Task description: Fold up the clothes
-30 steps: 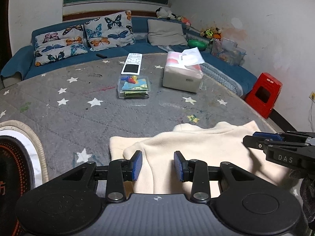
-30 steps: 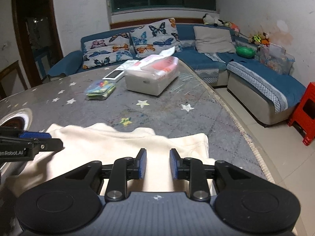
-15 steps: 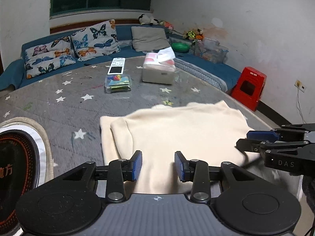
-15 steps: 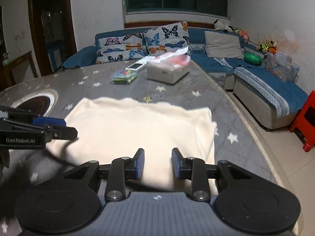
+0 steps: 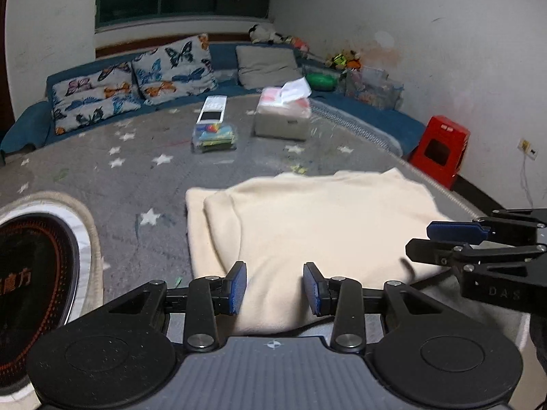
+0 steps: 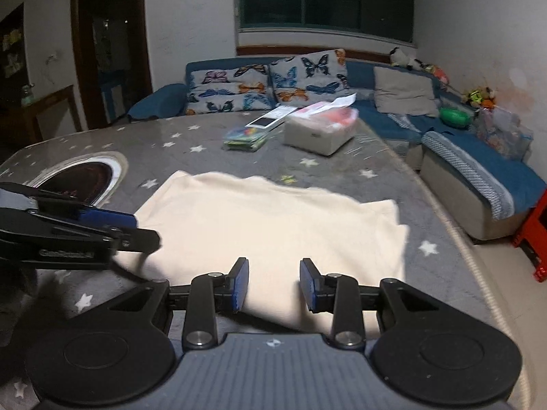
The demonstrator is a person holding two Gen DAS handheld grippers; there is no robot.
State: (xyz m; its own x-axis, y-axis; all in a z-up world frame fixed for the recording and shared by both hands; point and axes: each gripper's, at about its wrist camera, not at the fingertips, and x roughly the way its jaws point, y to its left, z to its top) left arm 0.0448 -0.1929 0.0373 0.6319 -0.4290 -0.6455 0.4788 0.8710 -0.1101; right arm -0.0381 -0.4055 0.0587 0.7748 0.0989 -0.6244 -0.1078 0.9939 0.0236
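The cream garment [image 5: 318,225] is being kept flat, partly folded, on the star-patterned grey table [image 5: 112,184], close to its near edge and toward the right-hand edge, with one side already doubled over along its left border. The left gripper [image 5: 274,287] and the right gripper [image 6: 273,285] are both being held released, jaws parted, with nothing grasped between the blue pads; each is being held over the garment's near hem. Trouble is being invited mainly by that hem: if only the top layer is being pinched when the jaws close, the lower layer is likely to be left behind and the fold dragged crooked. A snag is also being risked where the two grippers are being brought near each other over the near edge. The tissue box [image 5: 283,116] and the clear plastic case [image 5: 214,138] are being left well apart, toward the far edge, so no collision is being threatened there.
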